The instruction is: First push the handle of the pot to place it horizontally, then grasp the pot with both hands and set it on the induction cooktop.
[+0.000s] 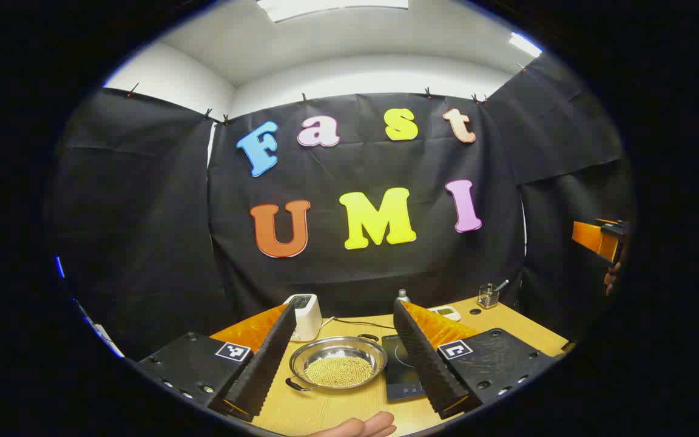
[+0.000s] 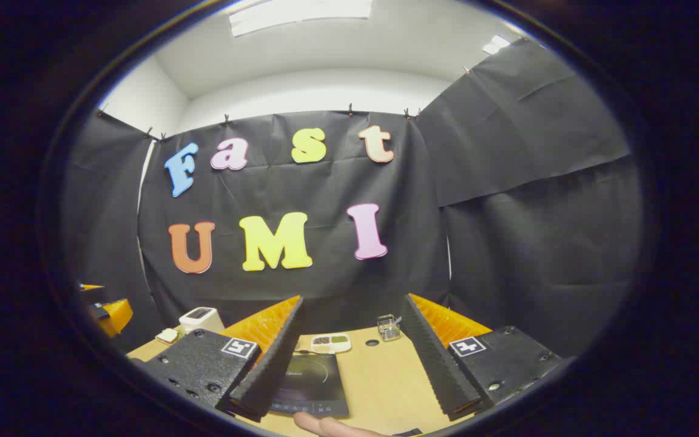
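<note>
Opening step, nothing touched yet: left tongs (image 1: 343,358) gape wide and empty above the steel pot (image 1: 338,363) of yellow beans, its handle (image 1: 296,384) pointing toward 8 o'clock. Right tongs (image 2: 355,364) hang just as open over the induction cooktop (image 2: 312,376). Next, I'd say: nudge that handle level across the desk (image 1: 325,406).

Two handheld grippers, each built of black plates and orange ribbed panels.
The left gripper (image 1: 343,352) and right gripper (image 2: 352,355) each have long, ridged fingers on flat black mounts studded with screws, every mount bearing a small square black-and-white marker. Orange textured panels back the fingers.
</note>
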Available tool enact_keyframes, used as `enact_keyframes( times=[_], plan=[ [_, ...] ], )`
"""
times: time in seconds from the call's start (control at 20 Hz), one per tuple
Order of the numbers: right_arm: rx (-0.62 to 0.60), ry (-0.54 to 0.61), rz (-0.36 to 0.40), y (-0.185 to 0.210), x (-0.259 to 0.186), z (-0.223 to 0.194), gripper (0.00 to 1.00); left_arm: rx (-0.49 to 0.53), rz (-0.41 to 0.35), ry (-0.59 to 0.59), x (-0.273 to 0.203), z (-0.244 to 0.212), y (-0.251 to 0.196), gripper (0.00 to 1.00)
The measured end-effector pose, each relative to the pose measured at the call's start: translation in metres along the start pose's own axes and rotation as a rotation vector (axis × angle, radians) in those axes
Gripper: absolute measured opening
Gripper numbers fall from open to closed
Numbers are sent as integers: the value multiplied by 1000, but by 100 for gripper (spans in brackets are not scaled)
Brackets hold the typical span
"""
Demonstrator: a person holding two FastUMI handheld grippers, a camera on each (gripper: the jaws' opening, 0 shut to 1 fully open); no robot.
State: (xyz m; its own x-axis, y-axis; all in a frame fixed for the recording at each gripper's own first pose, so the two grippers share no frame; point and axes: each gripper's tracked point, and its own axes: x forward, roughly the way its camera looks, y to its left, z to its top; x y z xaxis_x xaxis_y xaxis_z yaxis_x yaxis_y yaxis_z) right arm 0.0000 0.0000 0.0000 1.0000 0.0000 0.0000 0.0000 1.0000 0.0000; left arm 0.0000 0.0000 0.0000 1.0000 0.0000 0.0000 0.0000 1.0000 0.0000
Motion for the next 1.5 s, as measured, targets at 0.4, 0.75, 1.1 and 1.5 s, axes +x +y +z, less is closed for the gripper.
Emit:
enact_keyframes(
  times=[0.4,0.75,1.1,1.5],
  plan=[
    [-56,-47,25,10,-49,23,100,-27,21,-14,-35,11,9,96],
    [-44,-61,30,10,-50,24,96,-24,59,-10,-39,5,33,96],
    [-43,-47,36,14,-46,15,96,-39,50,23,-33,-16,43,96],
    [-23,-19,60,19,-44,3,96,-19,-47,23,-29,-29,28,58]
  ],
)
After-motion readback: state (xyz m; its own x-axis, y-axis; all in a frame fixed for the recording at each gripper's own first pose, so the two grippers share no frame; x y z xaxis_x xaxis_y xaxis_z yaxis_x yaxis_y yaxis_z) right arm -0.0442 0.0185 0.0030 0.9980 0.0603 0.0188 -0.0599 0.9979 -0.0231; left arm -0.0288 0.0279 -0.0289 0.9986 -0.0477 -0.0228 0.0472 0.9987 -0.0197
